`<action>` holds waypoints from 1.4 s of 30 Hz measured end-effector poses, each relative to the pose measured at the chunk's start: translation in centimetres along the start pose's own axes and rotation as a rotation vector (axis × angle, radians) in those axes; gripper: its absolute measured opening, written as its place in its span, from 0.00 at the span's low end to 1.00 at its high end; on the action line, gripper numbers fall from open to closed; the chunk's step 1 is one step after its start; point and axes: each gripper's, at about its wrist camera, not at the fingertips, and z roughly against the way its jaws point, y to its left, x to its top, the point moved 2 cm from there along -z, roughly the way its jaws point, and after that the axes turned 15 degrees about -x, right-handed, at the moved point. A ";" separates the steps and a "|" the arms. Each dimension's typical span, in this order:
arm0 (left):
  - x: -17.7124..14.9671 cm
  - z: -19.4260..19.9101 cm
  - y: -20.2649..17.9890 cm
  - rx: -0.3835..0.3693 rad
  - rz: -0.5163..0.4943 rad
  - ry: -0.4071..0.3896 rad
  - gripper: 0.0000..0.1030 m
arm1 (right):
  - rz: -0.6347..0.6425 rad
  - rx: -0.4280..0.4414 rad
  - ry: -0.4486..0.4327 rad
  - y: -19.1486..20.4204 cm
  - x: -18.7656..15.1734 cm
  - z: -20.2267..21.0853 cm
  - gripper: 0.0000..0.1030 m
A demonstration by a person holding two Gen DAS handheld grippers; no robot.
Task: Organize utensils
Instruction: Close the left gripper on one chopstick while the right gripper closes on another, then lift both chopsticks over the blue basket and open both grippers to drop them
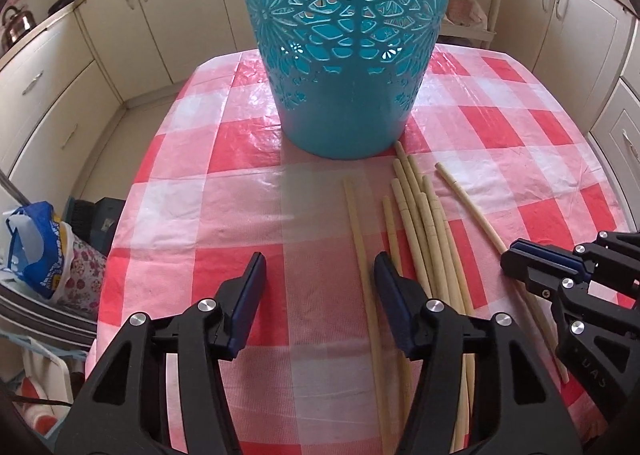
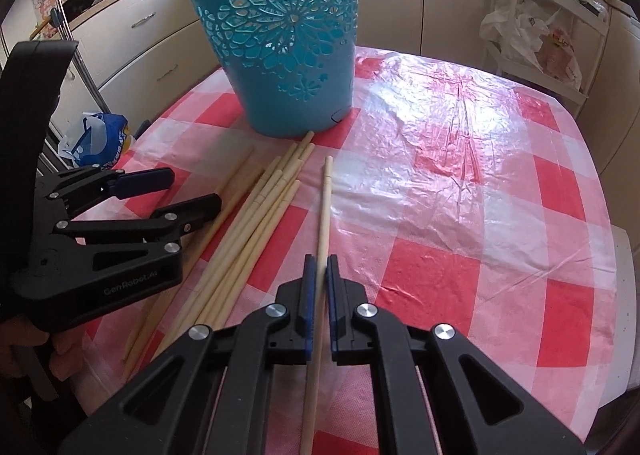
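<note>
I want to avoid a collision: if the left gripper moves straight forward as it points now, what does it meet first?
Probably the blue basket. The open left gripper points at its base across bare checked tablecloth; the chopsticks lie mostly to its right. Depth is unclear.

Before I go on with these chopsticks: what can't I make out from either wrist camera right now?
- Inside of the blue basket: both wrist views look at its wall from below the rim, and the left one crops the top.
- Near ends of the chopstick bundle: covered by the left gripper in the left view.
- Rear of the single chopstick between the right gripper pads: leaves the bottom edge; firm contact unclear.
</note>
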 end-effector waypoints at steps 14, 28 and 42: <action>-1.1 3.4 1.6 -0.225 0.072 -0.063 0.04 | -0.302 0.226 -0.006 -3.1 -1.1 1.5 0.06; 7.5 17.8 4.9 -0.404 0.149 -0.716 0.04 | -0.477 0.332 -0.468 -4.7 9.3 10.9 0.06; 17.7 15.1 5.3 -0.390 0.157 -0.914 0.04 | -0.535 0.188 -0.640 -4.7 20.4 7.5 0.06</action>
